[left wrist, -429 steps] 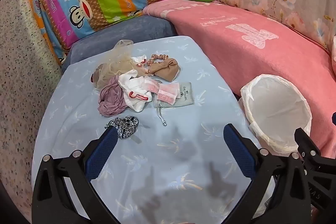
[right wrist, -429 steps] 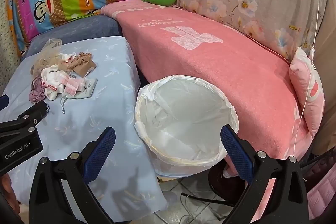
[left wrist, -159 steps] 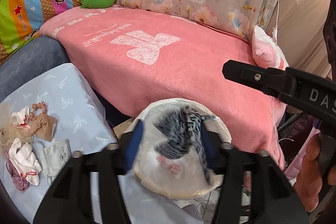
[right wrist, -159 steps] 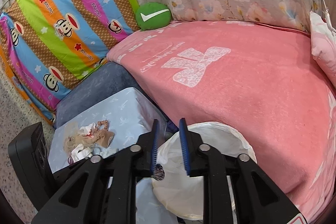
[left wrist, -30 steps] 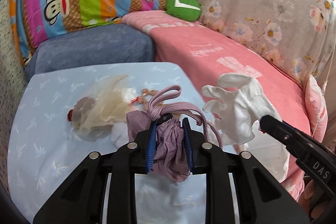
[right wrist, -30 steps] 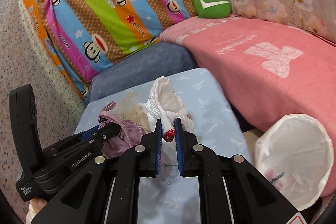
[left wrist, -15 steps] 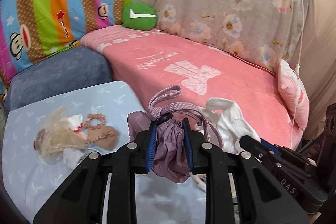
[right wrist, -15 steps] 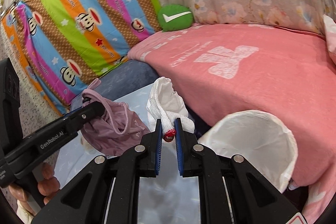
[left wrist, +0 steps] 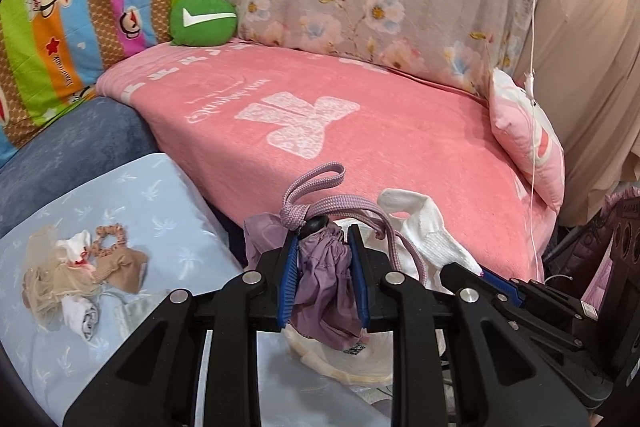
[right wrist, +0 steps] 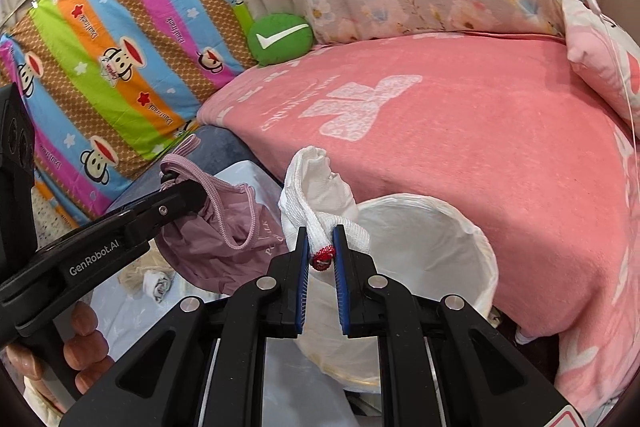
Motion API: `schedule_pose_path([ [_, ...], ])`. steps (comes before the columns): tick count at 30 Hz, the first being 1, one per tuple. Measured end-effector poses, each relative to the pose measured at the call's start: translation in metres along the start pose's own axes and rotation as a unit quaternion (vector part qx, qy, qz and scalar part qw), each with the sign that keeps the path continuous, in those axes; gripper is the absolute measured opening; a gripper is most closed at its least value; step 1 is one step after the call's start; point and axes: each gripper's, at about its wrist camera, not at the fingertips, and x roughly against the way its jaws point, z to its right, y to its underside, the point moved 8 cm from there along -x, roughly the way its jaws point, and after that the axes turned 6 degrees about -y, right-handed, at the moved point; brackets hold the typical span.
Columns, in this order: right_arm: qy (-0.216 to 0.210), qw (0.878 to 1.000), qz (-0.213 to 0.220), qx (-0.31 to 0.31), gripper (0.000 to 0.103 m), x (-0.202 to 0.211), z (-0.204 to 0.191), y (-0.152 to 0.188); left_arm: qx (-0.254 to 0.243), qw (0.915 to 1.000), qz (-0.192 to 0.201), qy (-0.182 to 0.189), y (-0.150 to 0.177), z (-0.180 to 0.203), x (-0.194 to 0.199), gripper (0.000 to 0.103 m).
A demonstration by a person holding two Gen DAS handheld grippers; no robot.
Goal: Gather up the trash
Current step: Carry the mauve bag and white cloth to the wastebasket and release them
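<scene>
My left gripper [left wrist: 323, 269] is shut on a purple drawstring pouch [left wrist: 326, 291] and holds it in the air over the white-lined trash bin [left wrist: 340, 363]. The pouch also shows in the right wrist view [right wrist: 224, 243]. My right gripper [right wrist: 322, 259] is shut on a white sock with a red tip [right wrist: 316, 187], held above the near rim of the trash bin [right wrist: 432, 251]. The sock also shows in the left wrist view [left wrist: 424, 231]. More trash [left wrist: 80, 275], a beige mesh, a scrunchie and white cloth, lies on the light blue table [left wrist: 152, 203].
A pink blanket covers the sofa [left wrist: 360, 123] behind the bin. A green round cushion [left wrist: 203, 21] and a striped monkey-print cloth [right wrist: 104, 59] are at the back. A pink pillow [left wrist: 524, 143] lies at the right. The bin stands between table and sofa.
Both grippers have swung right from the table toward the bin, each carrying its item. The trash pile now lies further left and the bin is under the grippers.
</scene>
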Motion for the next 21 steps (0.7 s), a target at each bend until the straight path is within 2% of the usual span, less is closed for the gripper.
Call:
schedule_pose_path([
  [6,0.015,1.000,-0.002,-0.007,0.012,0.001,0.020,0.004,-0.010,0.9997,-0.020,0.007,0.007,0.020,-0.015,0.026],
  [8,0.019,1.000,-0.004,-0.010,0.013,0.000,0.025,0.004,-0.010,0.9996,-0.028,0.001,0.010,0.023,-0.019,0.031],
  [9,0.020,1.000,-0.004,-0.011,0.016,0.000,0.028,0.004,-0.008,0.9995,-0.029,0.000,0.011,0.024,-0.021,0.041],
  [10,0.024,1.000,-0.003,-0.013,0.017,0.000,0.030,0.004,-0.005,0.9996,-0.029,-0.003,0.011,0.024,-0.022,0.055],
  [12,0.026,1.000,0.001,-0.017,0.017,0.001,0.034,0.003,0.000,0.9997,-0.021,-0.011,0.011,0.023,-0.021,0.067],
  [13,0.027,0.999,0.001,-0.020,0.017,0.001,0.035,0.003,0.000,0.9997,-0.020,-0.013,0.010,0.023,-0.021,0.070],
  [21,0.030,0.999,0.003,-0.016,0.027,0.003,0.035,0.005,0.004,0.9995,-0.019,-0.026,0.010,0.016,-0.020,0.071],
])
